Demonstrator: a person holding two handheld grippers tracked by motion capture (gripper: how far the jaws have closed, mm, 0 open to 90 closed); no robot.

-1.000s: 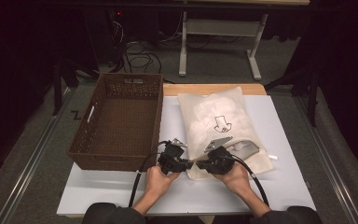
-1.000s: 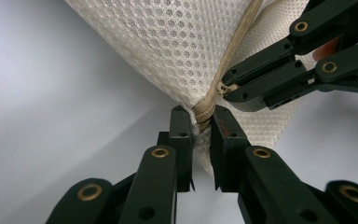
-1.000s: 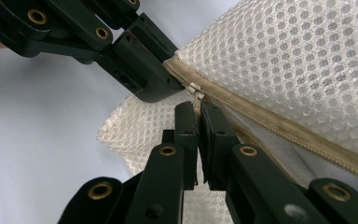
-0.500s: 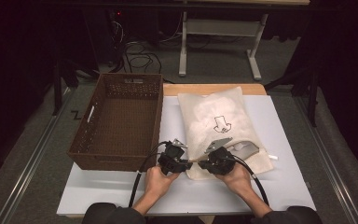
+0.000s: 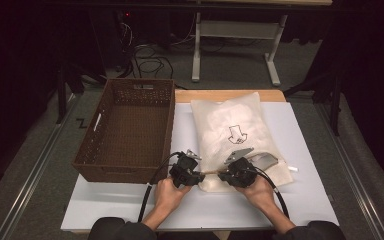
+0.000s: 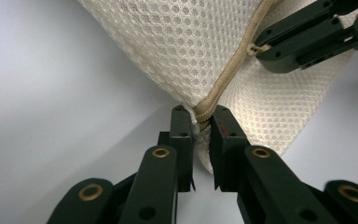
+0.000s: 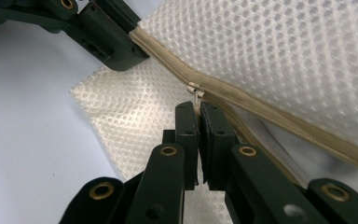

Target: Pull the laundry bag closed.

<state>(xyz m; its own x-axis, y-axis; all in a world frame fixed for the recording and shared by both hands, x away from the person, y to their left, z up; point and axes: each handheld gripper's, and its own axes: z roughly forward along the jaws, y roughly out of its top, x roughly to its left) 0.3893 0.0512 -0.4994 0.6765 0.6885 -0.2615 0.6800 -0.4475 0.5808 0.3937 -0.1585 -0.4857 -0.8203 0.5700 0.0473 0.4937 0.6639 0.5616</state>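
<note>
White mesh zip-up laundry bag, at the white table's six o'clock edge: left gripper pinches its zipper end as an anchor while right gripper clamps the metal zipper pull.

A white-topped bench is standing on a grey-green carpeted floor, with a strip of bare wood showing along its far edge. Beyond that edge, a pale metal table frame is standing beside a tangle of dark cables lying on the floor. The surroundings are sitting in near darkness, while light is falling mainly on the bench.
</note>
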